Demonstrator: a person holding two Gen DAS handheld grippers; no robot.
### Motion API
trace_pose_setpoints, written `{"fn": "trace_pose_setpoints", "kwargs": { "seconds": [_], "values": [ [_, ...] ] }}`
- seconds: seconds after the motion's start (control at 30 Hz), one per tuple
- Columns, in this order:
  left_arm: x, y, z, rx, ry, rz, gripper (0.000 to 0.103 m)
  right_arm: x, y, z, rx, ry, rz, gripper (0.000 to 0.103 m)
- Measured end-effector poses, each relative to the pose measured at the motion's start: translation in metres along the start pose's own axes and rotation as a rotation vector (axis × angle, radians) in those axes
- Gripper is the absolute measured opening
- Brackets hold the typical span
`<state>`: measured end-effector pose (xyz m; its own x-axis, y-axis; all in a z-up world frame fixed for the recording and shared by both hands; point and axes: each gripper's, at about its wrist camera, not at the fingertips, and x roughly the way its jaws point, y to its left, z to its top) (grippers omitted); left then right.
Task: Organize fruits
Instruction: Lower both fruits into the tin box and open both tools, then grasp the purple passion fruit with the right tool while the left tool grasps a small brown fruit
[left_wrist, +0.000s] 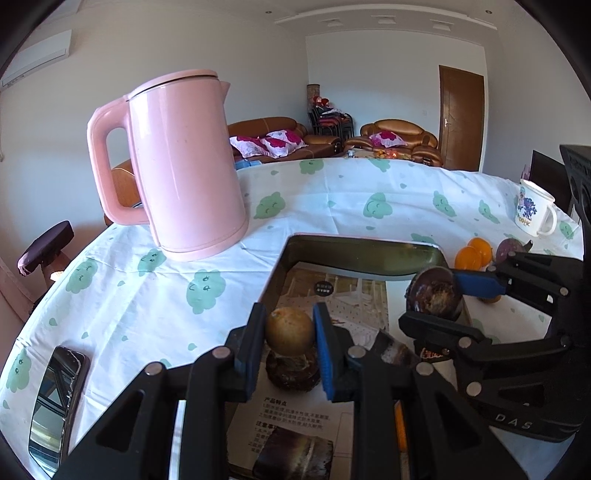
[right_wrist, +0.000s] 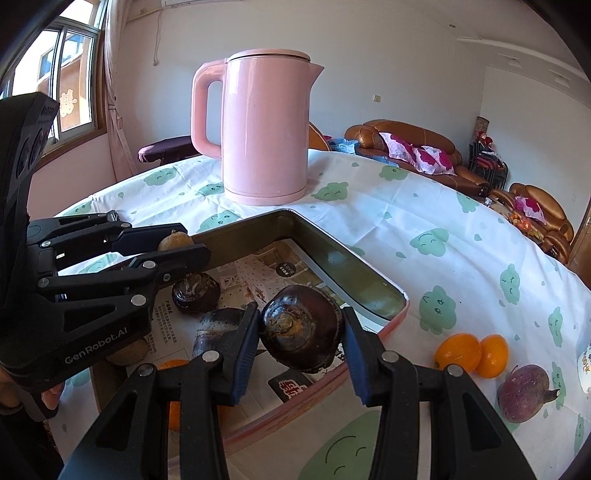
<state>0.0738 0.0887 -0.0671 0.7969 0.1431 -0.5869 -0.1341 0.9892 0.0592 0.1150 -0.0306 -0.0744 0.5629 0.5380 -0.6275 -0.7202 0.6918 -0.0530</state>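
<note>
The table (right_wrist: 424, 206), under a white cloth printed with green clouds, carries everything. A pink kettle (right_wrist: 264, 129) stands upright just beyond the far corner of the tin tray (right_wrist: 321, 236), which is lined with printed paper.

Over the tray, the right gripper (right_wrist: 299, 332) is clamped on a dark brown round fruit (right_wrist: 301, 330), both blue pads pressed to its sides. The left gripper (left_wrist: 290, 332) is closed tight on a small yellow-brown fruit (left_wrist: 290, 330), held above another dark brown fruit (left_wrist: 293, 373) lying in the tray. An orange fruit (right_wrist: 175, 391) also shows in the tray, partly hidden.

On the cloth just outside the tray's right wall lie 2 oranges (right_wrist: 471, 354), touching, and beside them a purple fruit (right_wrist: 524, 393). A printed mug (left_wrist: 533, 212) stands beyond those. A phone (left_wrist: 55, 402) lies well left of the tray.
</note>
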Motion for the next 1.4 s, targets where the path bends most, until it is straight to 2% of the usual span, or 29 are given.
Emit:
{"fn": "trace_pose_setpoints", "kwargs": {
  "seconds": [0.4,0.47,0.53,0.6,0.77,0.9,1.03,1.1,1.23,1.4],
  "values": [
    [0.001,0.000,0.000,0.001,0.005,0.000,0.030,0.003,0.004,0.000,-0.024,0.012,0.009,0.047],
    [0.000,0.000,-0.001,0.002,-0.002,0.007,0.038,0.003,0.005,0.000,-0.026,0.012,0.004,0.047],
    [-0.004,0.001,-0.002,-0.003,-0.018,0.024,0.061,0.003,0.005,0.000,-0.026,0.011,0.001,0.049],
    [-0.009,0.003,-0.001,-0.015,-0.037,0.022,0.064,0.001,0.004,0.000,-0.022,0.002,-0.005,0.055],
    [-0.030,0.002,0.004,-0.054,-0.108,0.001,0.075,-0.025,-0.009,-0.009,-0.032,-0.052,-0.072,0.056],
    [-0.044,-0.023,0.009,-0.034,-0.151,-0.051,0.078,-0.057,-0.048,-0.023,0.014,-0.088,-0.164,0.057],
    [-0.046,-0.061,0.015,0.015,-0.160,-0.106,0.080,-0.083,-0.097,-0.038,0.118,-0.110,-0.283,0.071],
    [-0.042,-0.081,0.016,0.050,-0.152,-0.128,0.080,-0.092,-0.119,-0.046,0.173,-0.116,-0.334,0.072],
    [-0.028,-0.117,0.018,0.110,-0.113,-0.159,0.080,-0.100,-0.147,-0.060,0.266,-0.115,-0.351,0.072],
    [-0.010,-0.147,0.022,0.143,-0.068,-0.189,0.080,-0.093,-0.157,-0.069,0.295,-0.092,-0.330,0.072]
  ]
}}
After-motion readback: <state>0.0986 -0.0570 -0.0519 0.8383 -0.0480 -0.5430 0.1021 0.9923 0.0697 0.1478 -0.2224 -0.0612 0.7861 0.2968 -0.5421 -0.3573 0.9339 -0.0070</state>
